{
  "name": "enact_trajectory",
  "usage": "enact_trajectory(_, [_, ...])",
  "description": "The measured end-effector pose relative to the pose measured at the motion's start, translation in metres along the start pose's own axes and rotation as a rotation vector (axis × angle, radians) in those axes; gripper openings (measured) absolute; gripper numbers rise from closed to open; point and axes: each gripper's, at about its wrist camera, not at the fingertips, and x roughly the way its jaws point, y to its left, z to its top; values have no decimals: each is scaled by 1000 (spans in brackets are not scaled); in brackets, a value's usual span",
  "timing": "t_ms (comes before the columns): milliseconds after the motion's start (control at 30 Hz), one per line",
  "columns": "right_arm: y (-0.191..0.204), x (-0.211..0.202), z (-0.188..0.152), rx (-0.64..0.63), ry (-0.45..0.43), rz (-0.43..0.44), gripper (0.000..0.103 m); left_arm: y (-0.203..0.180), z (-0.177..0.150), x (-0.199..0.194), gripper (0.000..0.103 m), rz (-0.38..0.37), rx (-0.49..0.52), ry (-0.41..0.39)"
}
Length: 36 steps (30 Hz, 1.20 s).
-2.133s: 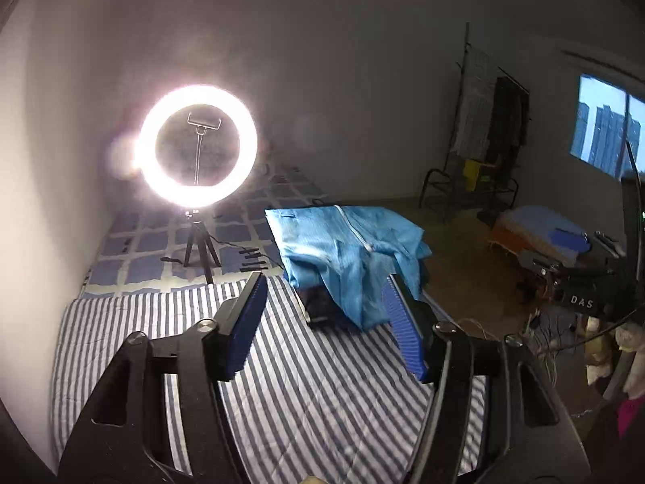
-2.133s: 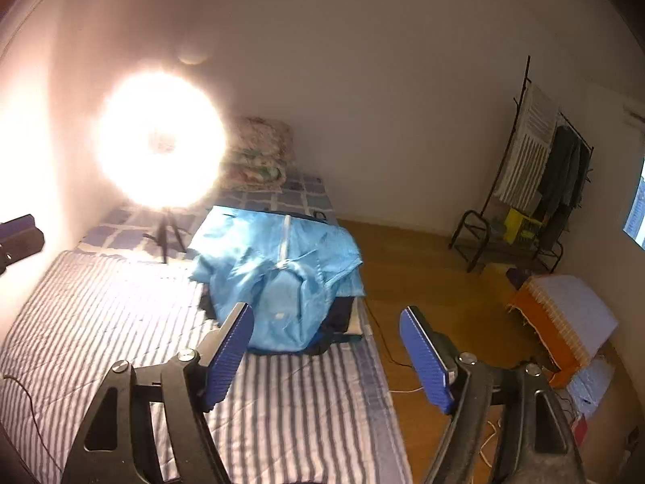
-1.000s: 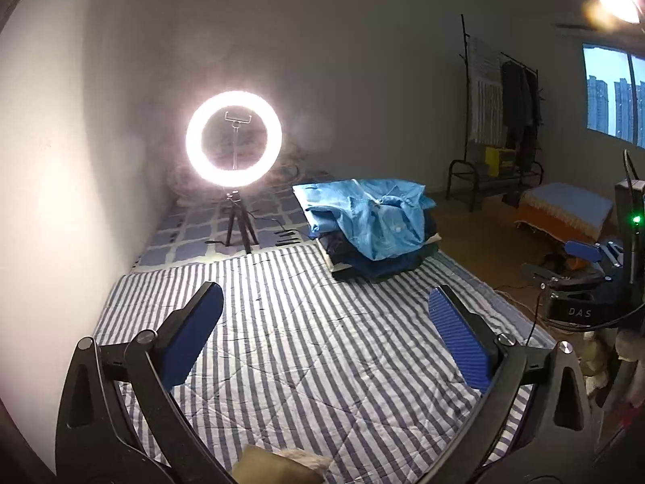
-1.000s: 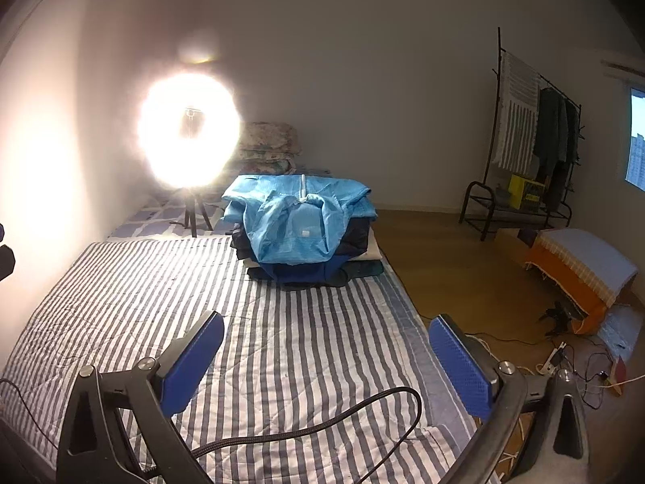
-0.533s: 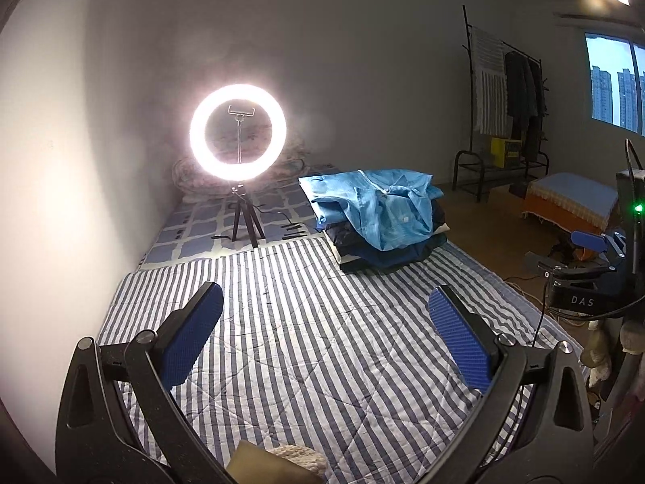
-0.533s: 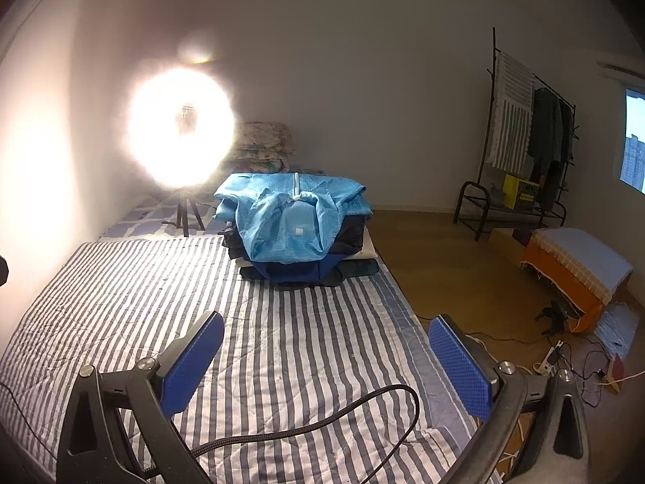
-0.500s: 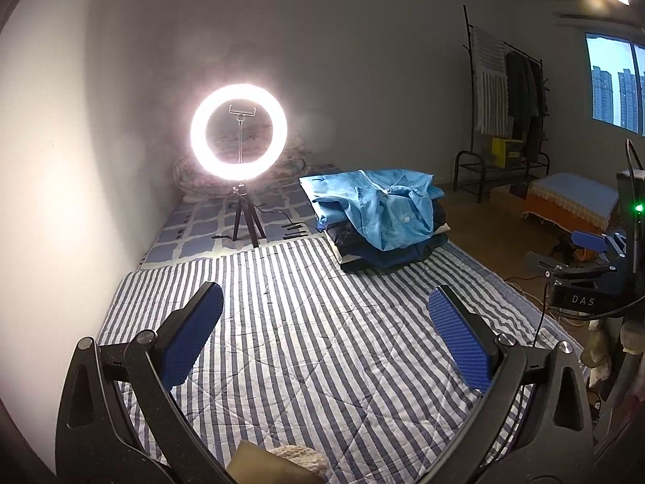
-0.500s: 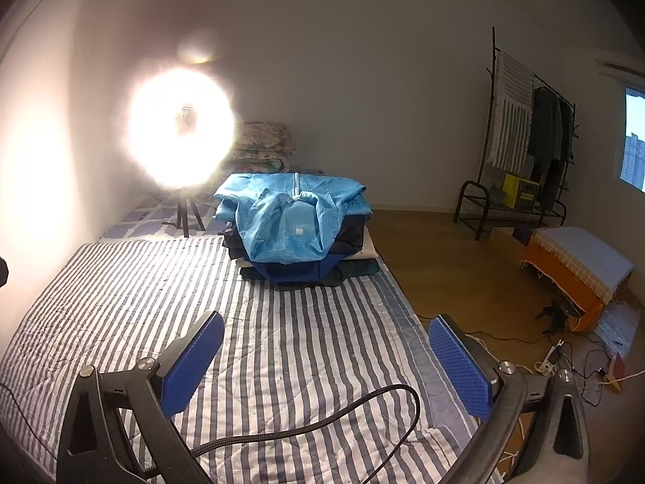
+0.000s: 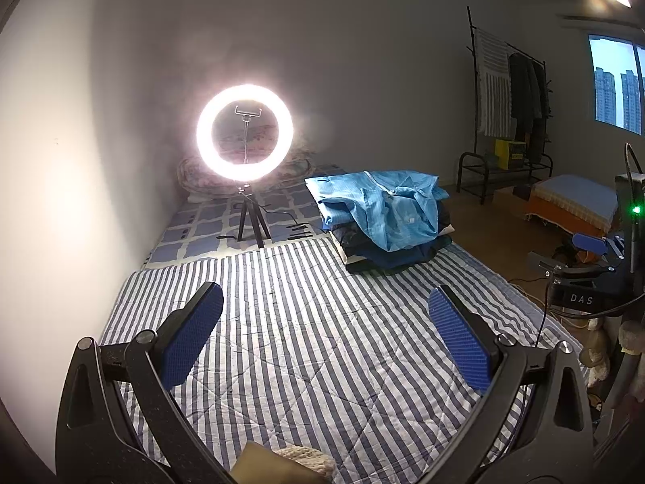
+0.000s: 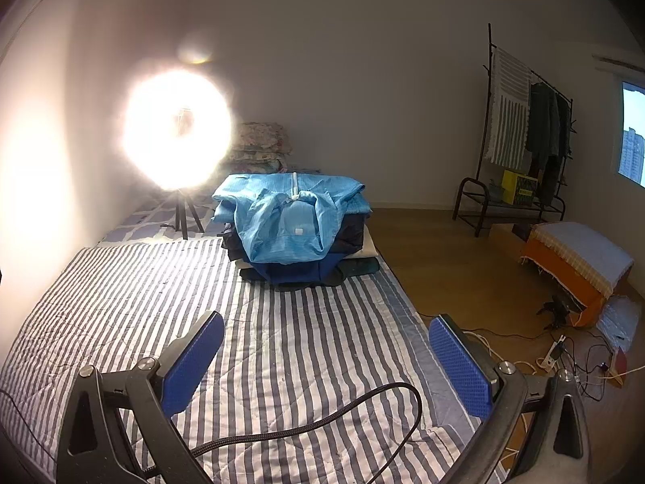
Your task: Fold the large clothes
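Clothes are sitting in a stack (image 10: 292, 238) at the far end of the striped mattress (image 10: 282, 347), over toward its right edge. On top is a light blue jacket (image 10: 288, 218) with a white zipper down the middle, kinda draped over darker blue and black stuff underneath. From the left wrist view the same pile (image 9: 387, 222) shows up past the middle of the striped cover (image 9: 306, 322), well away from both tools.

Left gripper (image 9: 324, 322) has its jaws spread wide with nothing between the blue pads, just hanging over the near part of the mattress. Right gripper (image 10: 326, 347) is the same deal, jaws wide apart and empty, and a black cable (image 10: 322, 423) loops across the cover right in front of it.

Behind the pile there's a ring light (image 9: 244, 132) on a small tripod, super bright, standing on a blue checked mat (image 9: 209, 230). Off to the right is a wood floor (image 10: 455, 258), a clothes rack (image 10: 524, 133) with a striped towel and dark clothes on it, and a low orange stool (image 10: 572, 262) with a pale cushion. Some cords and a power strip (image 10: 554, 353) are lying on the floor near it.
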Motion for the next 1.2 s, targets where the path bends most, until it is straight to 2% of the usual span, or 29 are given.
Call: enact_trajectory(1200, [-1, 3, -2, 8, -1, 14, 103, 0, 1, -3, 103, 4, 3, -2])
